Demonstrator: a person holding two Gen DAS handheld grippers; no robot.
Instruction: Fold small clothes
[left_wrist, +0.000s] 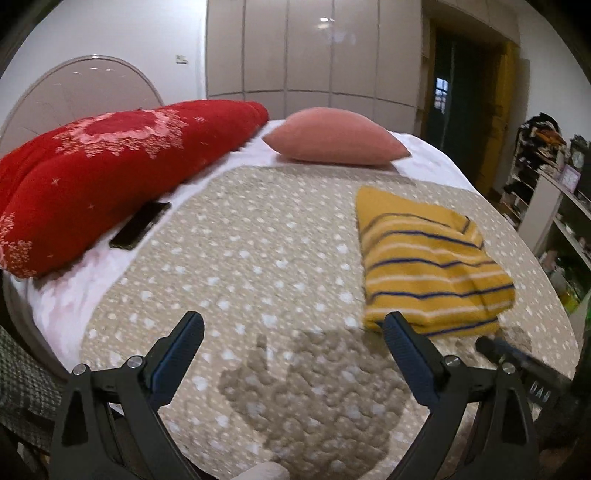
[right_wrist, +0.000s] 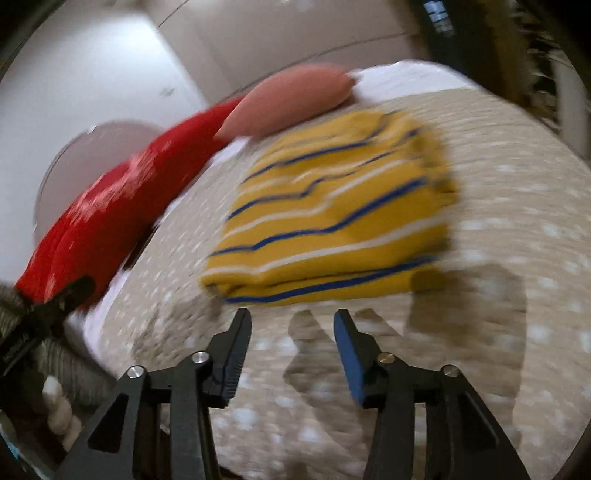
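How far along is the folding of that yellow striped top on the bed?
Done: the yellow striped top lies folded into a compact stack on the dotted bedspread. In hand: nothing; the left tool and right tool are both open and empty, with the right just short of the stack. Left: no other unfolded clothes show here, so perhaps only tidying.

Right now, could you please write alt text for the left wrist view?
A folded yellow striped garment lies on a dotted beige bedspread, just beyond the open, empty left gripper. Behind it sit a red quilt and a pink pillow.
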